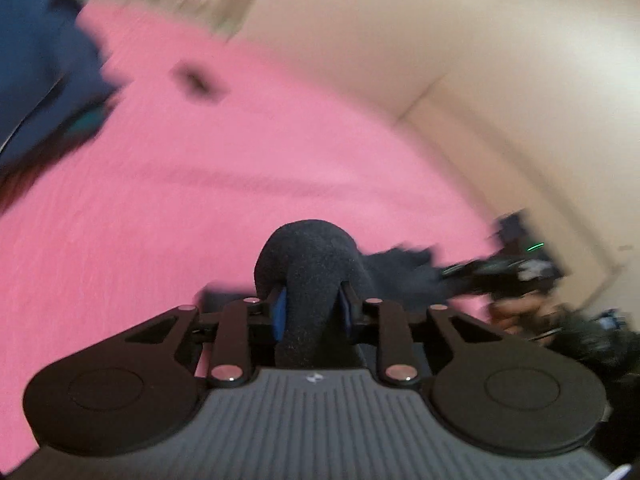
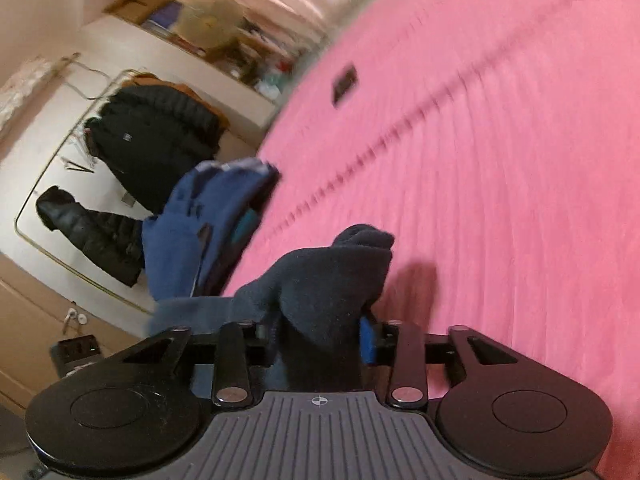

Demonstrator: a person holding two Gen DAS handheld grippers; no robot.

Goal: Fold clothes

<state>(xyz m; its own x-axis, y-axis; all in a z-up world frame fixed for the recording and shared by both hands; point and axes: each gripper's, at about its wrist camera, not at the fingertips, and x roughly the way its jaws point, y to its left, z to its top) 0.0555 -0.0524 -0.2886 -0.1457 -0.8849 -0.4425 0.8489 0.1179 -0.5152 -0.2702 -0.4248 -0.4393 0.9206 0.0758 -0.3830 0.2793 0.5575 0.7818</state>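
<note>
A dark navy fleece garment (image 1: 308, 268) bulges between the blue pads of my left gripper (image 1: 312, 314), which is shut on it. From there the cloth stretches right toward the other gripper (image 1: 500, 270) and a hand behind it, both blurred. In the right wrist view the same dark garment (image 2: 328, 280) is bunched between the pads of my right gripper (image 2: 326, 340), shut on it, and it hangs over the pink bed cover (image 2: 500, 184). A blue garment (image 2: 200, 232) lies at the bed's left edge.
The pink cover (image 1: 200, 184) fills most of both views, with a small dark object (image 1: 196, 80) lying on it. A blue garment (image 1: 44, 64) sits at the left. Black jackets (image 2: 152, 136) hang on a rack by the cream wall. A cream wall (image 1: 460, 40) stands beyond the bed.
</note>
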